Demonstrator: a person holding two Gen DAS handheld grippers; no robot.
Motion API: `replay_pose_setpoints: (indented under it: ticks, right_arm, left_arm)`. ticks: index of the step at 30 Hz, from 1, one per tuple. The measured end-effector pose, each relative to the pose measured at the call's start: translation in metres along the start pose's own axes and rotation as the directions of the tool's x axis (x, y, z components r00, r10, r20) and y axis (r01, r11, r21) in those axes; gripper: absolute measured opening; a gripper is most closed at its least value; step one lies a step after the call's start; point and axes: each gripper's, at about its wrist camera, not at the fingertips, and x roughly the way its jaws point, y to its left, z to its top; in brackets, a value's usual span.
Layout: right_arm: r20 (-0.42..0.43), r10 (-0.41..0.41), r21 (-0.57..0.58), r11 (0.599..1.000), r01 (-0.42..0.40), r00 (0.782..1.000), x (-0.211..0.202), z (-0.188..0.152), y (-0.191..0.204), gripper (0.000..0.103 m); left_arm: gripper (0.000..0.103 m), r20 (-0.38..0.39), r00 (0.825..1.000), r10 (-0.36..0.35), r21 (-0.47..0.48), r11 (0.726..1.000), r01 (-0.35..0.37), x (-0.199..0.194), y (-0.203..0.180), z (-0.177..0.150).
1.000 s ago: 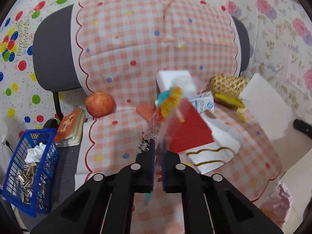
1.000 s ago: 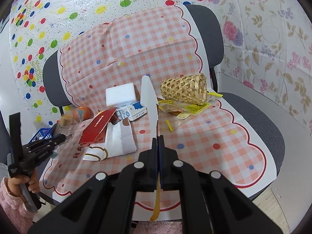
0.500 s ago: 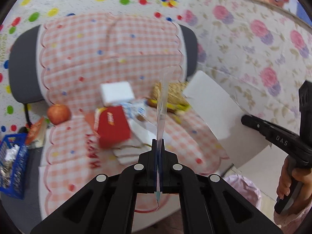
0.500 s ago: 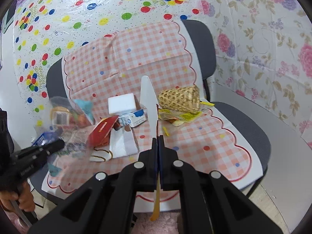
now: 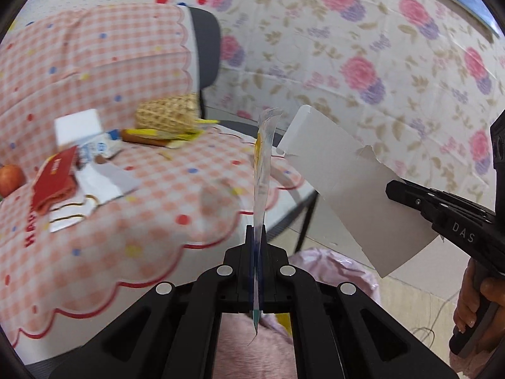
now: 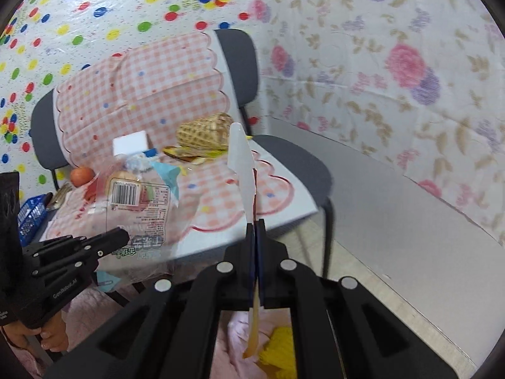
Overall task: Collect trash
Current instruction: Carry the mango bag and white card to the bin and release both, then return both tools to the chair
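My left gripper (image 5: 258, 233) is shut on a clear plastic snack wrapper (image 5: 263, 164), seen edge-on here and flat with a barcode in the right wrist view (image 6: 135, 202). My right gripper (image 6: 255, 227) is shut on a torn white card (image 6: 243, 164), which also shows in the left wrist view (image 5: 344, 183). Both are held past the chair's front right edge, above a pink trash bag (image 5: 341, 268) holding something yellow (image 6: 281, 344). On the chair's checked cloth (image 5: 157, 195) lie a red packet (image 5: 55, 177), a white paper bag (image 5: 94, 186) and yellow wrappers (image 5: 164, 134).
A woven basket (image 5: 167, 113), a white block (image 5: 77, 124), a small milk carton (image 5: 101, 145) and an apple (image 5: 11, 175) are on the chair. A blue basket (image 6: 30, 214) stands at the left. A floral wall (image 5: 363, 63) is on the right.
Both grippers have swung right and away from the chair with their trash. They now hang over the pink bag. The wrapper and card stay gripped.
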Motion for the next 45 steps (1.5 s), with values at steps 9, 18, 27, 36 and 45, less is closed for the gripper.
replay_pose_setpoints:
  ticks: [9,18,27,36,45]
  right_arm:
    - [-0.069,-0.145,0.075,0.986,0.15,0.987,-0.032,-0.048,-0.048,0.002]
    - [-0.154,-0.147,0.141,0.976,0.169,0.977,-0.013,-0.072,-0.075,0.002]
    - [-0.19,-0.127,0.162,0.974,0.158,0.974,0.012,-0.077,-0.084,0.002]
    - [-0.219,-0.104,0.17,0.975,0.143,0.97,0.022,-0.078,-0.087,0.021]
    - [-0.094,-0.081,0.124,0.988,0.092,0.992,0.009,-0.05,-0.062,0.021]
  left_arm:
    - [0.003,-0.107,0.987,-0.117,0.098,0.987,0.128,0.039,-0.055,-0.021]
    - [0.005,-0.204,0.966,-0.157,0.092,0.98,0.179,0.075,-0.066,-0.031]
    - [0.036,-0.22,0.962,-0.159,0.099,0.978,0.184,0.089,-0.073,-0.027]
    - [0.042,-0.151,0.986,-0.074,0.087,0.992,0.088,0.067,-0.057,-0.011]
    - [0.042,-0.096,0.995,0.012,0.042,0.999,-0.008,0.027,-0.023,-0.002]
